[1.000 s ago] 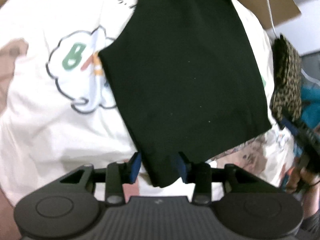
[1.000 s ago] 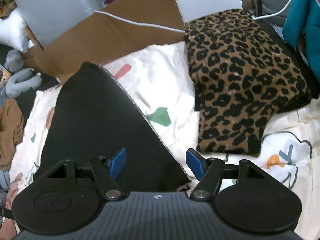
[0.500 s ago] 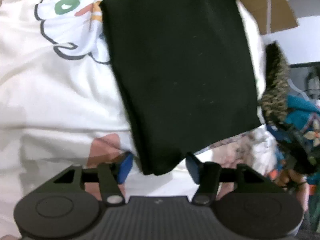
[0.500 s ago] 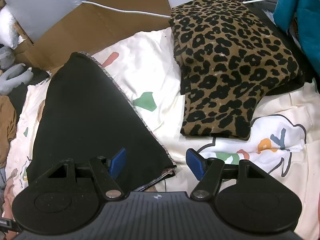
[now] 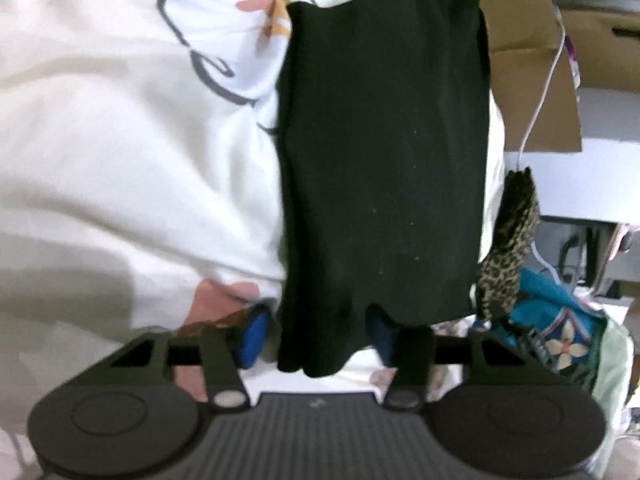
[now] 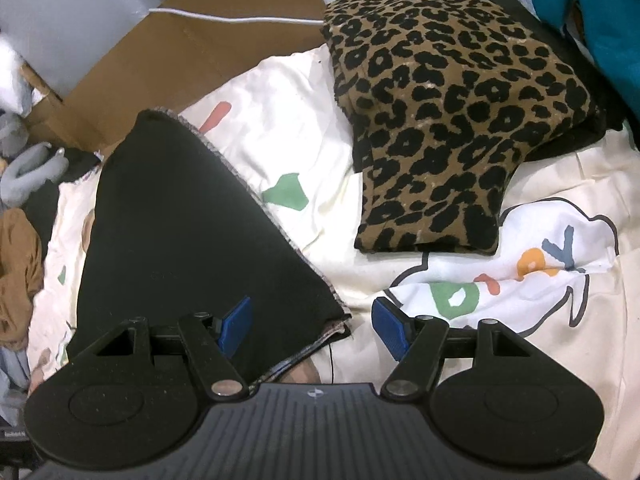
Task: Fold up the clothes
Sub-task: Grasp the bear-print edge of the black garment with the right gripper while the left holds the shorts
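We read coloured letters on white printed sheet [image 6: 520, 280]: green "D", orange "O", blue "Y"; green "B" in left view. Rest illegible.

This looks like a lived-in home, probably a bedroom. A cream bedsheet [image 6: 304, 152] printed with cartoon shapes and letters covers a soft, rumpled surface. At 12 o'clock lies flattened cardboard [image 6: 192, 56] with a white cable [image 6: 240, 19] across it. At 9 o'clock sits a grey plush toy [image 6: 32, 172] above loose brown clothing [image 6: 16, 276]. A folded leopard-print garment [image 6: 448, 112] rests at 1 o'clock.
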Demonstrator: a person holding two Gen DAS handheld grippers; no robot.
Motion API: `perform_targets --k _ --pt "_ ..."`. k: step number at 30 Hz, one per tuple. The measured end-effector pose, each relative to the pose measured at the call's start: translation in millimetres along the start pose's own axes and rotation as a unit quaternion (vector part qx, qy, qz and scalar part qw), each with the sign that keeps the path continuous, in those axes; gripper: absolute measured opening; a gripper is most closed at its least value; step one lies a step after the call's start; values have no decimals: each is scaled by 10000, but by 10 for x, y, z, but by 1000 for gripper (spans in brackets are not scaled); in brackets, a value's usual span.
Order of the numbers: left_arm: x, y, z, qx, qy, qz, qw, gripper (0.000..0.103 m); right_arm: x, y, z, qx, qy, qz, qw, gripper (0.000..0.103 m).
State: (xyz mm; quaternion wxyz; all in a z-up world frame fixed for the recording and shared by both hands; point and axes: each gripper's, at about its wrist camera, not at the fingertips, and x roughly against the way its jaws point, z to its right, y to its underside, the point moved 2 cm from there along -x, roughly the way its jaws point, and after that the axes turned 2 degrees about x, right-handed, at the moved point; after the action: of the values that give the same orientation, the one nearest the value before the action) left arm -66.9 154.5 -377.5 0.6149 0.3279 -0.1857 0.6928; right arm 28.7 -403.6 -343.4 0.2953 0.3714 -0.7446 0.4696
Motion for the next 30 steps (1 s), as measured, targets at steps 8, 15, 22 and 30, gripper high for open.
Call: perform_targets --k 8,15,22,30 --pt "40 -32 -30 269 349 41 9990 47 -35 -32 97 -353 -108 -24 9993 72" --pt "-124 43 -31 358 366 92 9986 44 -123 -80 273 -1010 -330 -348 9937 62" --pt "-105 45 -93 409 292 95 9987 30 -273 -170 368 -1135 -520 -610 9903 62" --pt "-197 -106 -29 326 297 149 9989 36 -545 -302 429 -1196 -669 -1032 9852 63"
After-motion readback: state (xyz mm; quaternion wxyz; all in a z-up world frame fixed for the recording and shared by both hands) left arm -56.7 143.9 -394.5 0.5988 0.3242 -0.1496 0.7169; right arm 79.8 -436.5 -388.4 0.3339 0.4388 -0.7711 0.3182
